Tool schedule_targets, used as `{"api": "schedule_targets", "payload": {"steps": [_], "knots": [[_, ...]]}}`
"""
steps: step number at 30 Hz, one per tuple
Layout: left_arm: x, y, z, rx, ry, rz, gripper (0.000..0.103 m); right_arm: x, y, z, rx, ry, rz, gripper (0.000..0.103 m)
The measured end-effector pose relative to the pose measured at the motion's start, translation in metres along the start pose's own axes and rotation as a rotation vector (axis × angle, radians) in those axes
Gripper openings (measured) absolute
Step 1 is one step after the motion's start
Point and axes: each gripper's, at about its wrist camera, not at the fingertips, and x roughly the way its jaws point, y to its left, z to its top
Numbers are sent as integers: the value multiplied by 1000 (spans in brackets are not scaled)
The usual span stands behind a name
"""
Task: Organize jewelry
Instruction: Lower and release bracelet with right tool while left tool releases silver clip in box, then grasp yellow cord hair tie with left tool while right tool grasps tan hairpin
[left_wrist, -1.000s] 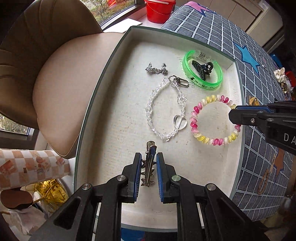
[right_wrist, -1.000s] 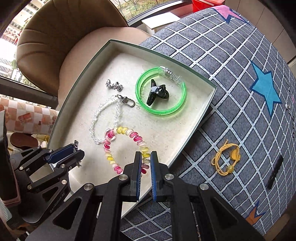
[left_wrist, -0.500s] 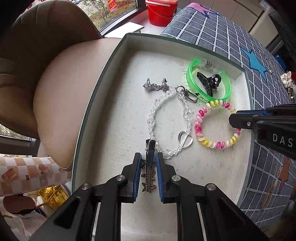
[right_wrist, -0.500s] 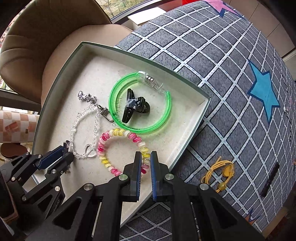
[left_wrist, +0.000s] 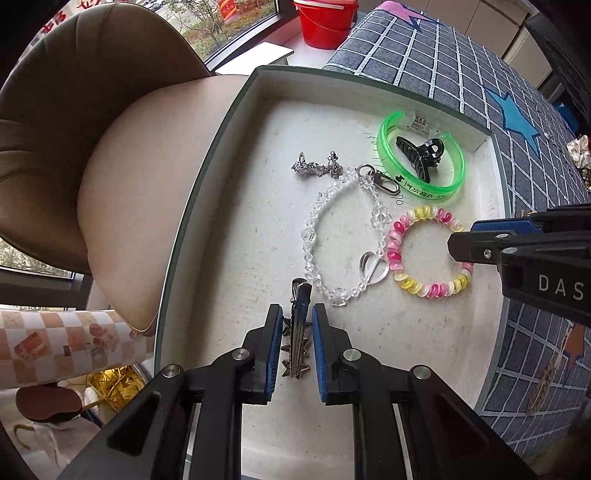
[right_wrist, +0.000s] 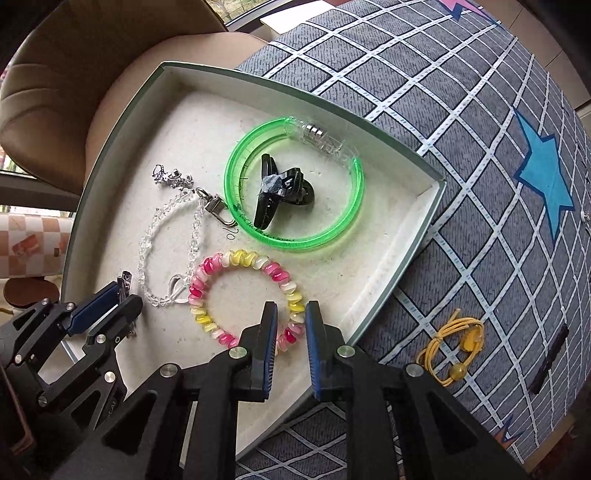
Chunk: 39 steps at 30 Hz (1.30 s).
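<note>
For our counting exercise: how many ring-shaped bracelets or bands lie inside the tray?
3. The green bangle lies at the far corner, the clear bead bracelet left of it, and the pink-and-yellow coil bracelet nearest, between the right gripper's opening jaws.

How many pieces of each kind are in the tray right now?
Bracelets: 3 (green bangle, clear bead bracelet, pink-and-yellow bead bracelet)
Hair clips: 2 (black claw clip, star hair clip, between the left gripper's fingers)
Small silver piece: 1
Total: 6
</note>
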Motion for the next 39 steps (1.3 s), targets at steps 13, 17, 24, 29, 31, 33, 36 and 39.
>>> {"api": "schedule_targets", "payload": {"steps": [13,17,24,29,31,33,36,39], "knots": [[-36,-17,2,6,-40,-12,24,-68,-34,-31,116,-152,59,54],[-47,-33,3,49,-66,29,103,-76,-62,-58,195,-162,60,54],[-61,-65,6,166,-115,76,103,-92,-123,-116,362,-179,56,69],[-65,-96,7,239,-113,97,103,-99,-164,-165,484,-176,43,76],[-64,-110,6,271,-100,73,103,-100,-178,-183,531,-177,37,76],[-62,-126,6,299,-81,50,103,-101,-192,-200,578,-176,31,76],[-61,-151,6,339,-62,25,103,-101,-212,-224,644,-171,24,76],[-59,-173,5,384,-55,12,103,-97,-225,-243,685,-160,20,76]]}}
